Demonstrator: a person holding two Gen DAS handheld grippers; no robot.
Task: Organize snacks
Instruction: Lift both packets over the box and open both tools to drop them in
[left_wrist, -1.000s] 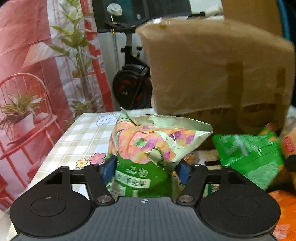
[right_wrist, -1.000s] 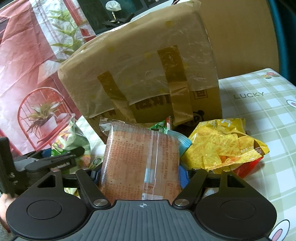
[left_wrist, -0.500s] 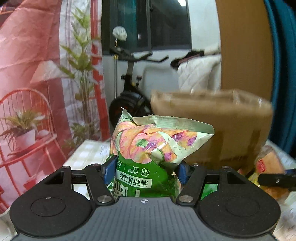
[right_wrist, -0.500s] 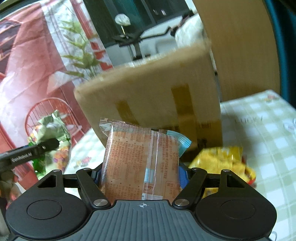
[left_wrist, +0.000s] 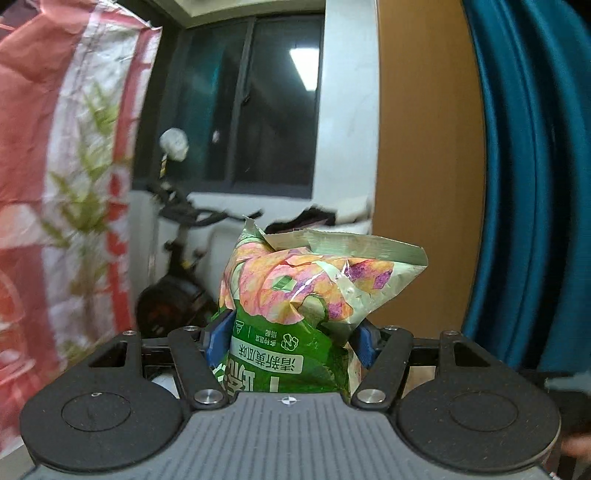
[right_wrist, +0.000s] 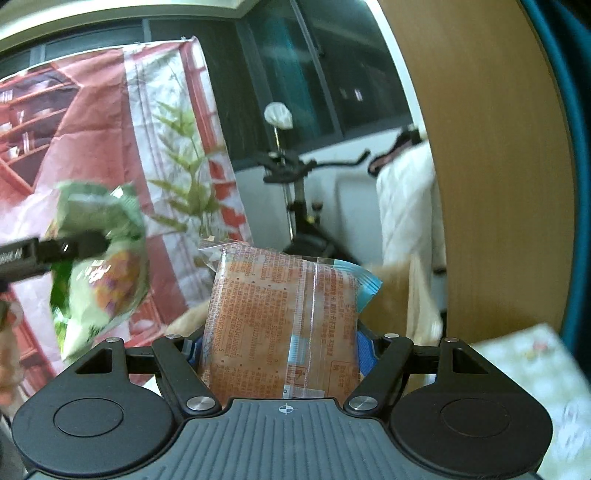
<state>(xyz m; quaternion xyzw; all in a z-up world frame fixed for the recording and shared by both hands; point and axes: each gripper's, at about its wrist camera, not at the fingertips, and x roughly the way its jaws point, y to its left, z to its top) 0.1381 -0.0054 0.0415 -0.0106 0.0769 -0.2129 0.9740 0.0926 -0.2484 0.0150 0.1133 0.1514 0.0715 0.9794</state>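
Observation:
My left gripper is shut on a green snack bag printed with pink and orange flowers, held upright in the air between the blue pads. In the right wrist view the same green bag shows blurred at the left, with the left gripper's black finger across it. My right gripper is shut on an orange packet in clear wrap with a light blue end, also upright. The cardboard box shows only as a blurred tan strip behind the packet.
An exercise bike stands by a dark window. A red and white printed backdrop hangs at the left, a wooden panel and a teal curtain at the right. A corner of the checked tablecloth shows low right.
Both grippers have risen with their packets and tilted up. The cardboard box and the snacks on the table have dropped out of the left wrist view and almost out of the right.

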